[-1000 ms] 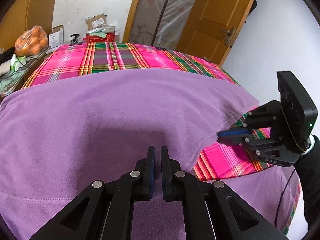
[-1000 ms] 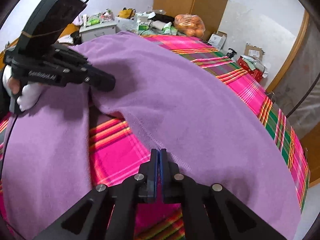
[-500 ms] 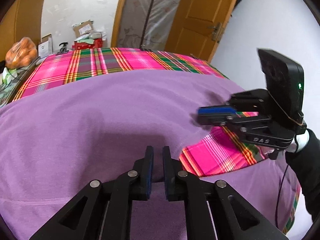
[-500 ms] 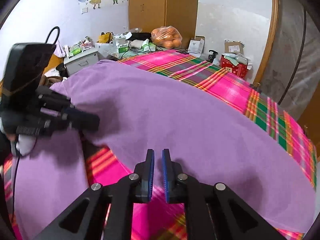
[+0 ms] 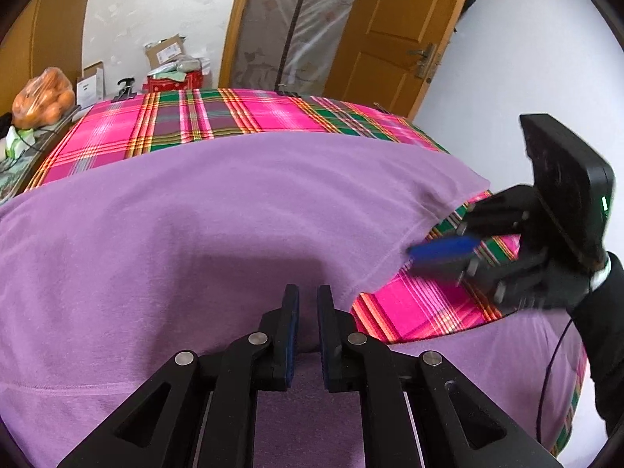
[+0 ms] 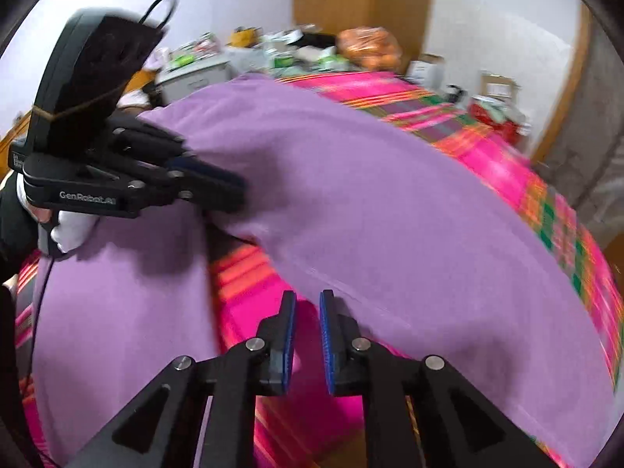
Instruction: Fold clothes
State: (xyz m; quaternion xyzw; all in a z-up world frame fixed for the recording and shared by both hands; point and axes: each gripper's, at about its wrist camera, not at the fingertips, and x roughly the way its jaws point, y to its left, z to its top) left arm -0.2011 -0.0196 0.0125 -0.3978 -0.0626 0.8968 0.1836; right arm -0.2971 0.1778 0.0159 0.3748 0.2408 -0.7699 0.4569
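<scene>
Both wrist views look steeply down, close over one purple garment [image 5: 234, 234].

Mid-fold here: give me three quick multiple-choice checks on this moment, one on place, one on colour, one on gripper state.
1. Where does the bag of oranges sit in the left wrist view?
A. upper left
B. lower right
C. centre

2. What colour is the garment?
A. white
B. purple
C. black

3. What is between the right gripper pads?
A. a sleeve
B. a clip
C. nothing

Answers:
1. A: it lies beside the plaid cloth, far left.
2. B: plain purple throughout.
3. C: the jaws are opening, with only plaid cloth showing below the gap.
</scene>
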